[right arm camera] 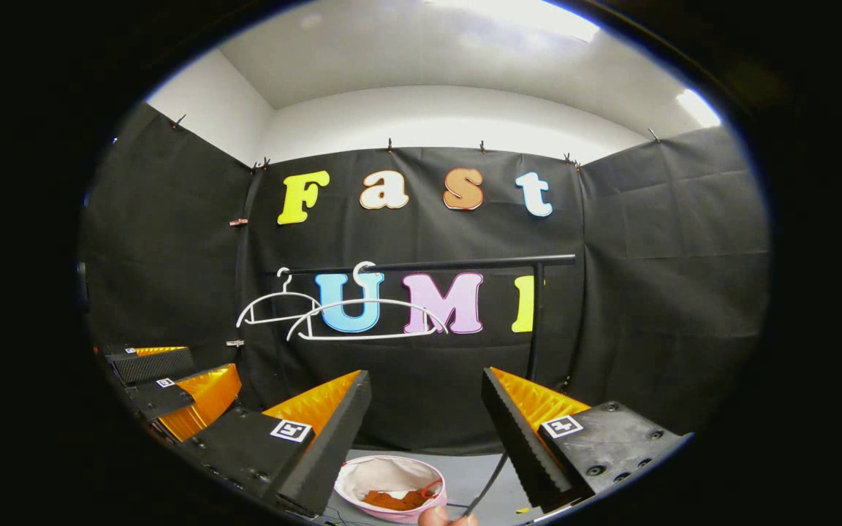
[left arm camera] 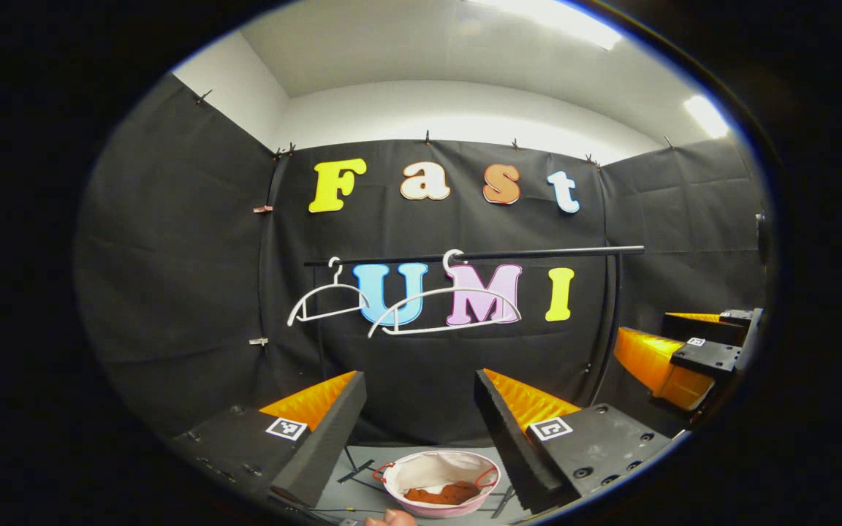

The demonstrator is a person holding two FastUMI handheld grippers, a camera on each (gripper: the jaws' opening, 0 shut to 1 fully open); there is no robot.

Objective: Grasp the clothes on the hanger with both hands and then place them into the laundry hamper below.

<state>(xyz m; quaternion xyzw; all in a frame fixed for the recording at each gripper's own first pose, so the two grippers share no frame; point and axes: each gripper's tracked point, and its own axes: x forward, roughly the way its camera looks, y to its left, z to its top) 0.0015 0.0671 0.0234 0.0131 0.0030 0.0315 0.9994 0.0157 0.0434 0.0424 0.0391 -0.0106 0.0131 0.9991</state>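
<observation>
Both grippers stand with fingers spread wide and nothing between them: the left gripper (left arm camera: 421,431) and the right gripper (right arm camera: 427,431). The rust-orange crumpled garment (left arm camera: 441,494) lies inside the round pink fabric laundry hamper with white lining (left arm camera: 421,471) on the grey floor below. Above, 2 bare white plastic hangers (left arm camera: 444,310) hang from the thin black horizontal rail (left arm camera: 538,254).

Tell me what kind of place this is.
Likely a staged recording booth set up as a laundry corner: black cloth walls, a rail with two bare hangers, and a hamper holding a garment.
</observation>
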